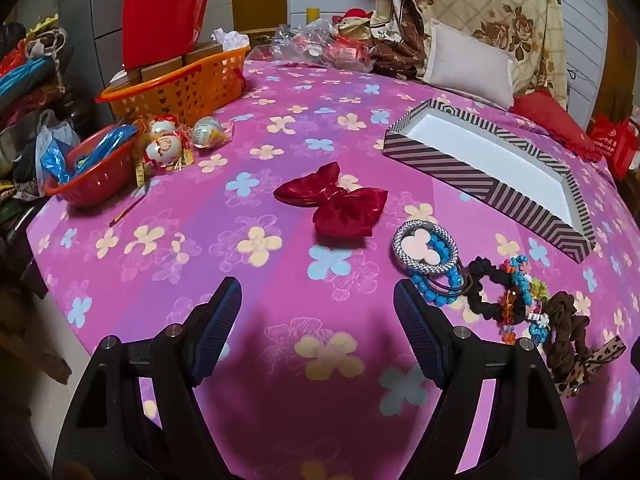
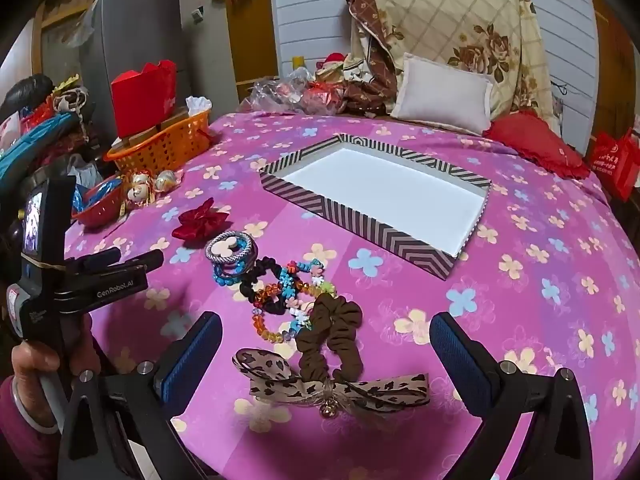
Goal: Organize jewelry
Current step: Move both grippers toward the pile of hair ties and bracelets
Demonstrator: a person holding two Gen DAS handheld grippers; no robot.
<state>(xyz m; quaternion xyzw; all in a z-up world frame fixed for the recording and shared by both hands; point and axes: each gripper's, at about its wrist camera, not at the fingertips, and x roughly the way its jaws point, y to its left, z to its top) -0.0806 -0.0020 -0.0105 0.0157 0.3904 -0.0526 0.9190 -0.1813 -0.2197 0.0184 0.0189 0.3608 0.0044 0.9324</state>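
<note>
Meanwhile both grippers, left gripper [image 1: 318, 334] and right gripper [image 2: 326, 358], hover with fingers spread and holding nothing over the bed [image 2: 540, 320]. Tangled hair ties and bracelets [image 2: 280, 288] lie just beside the apparently empty striped box [image 2: 360, 216]; one pinch could drag several along.

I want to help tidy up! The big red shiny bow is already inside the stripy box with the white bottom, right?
Not quite. The red satin bow is not in the striped cardboard box; it lies on the pink flowered bedspread, apart from the box. The left wrist view shows this. The box's white bottom shows nothing inside.
</note>
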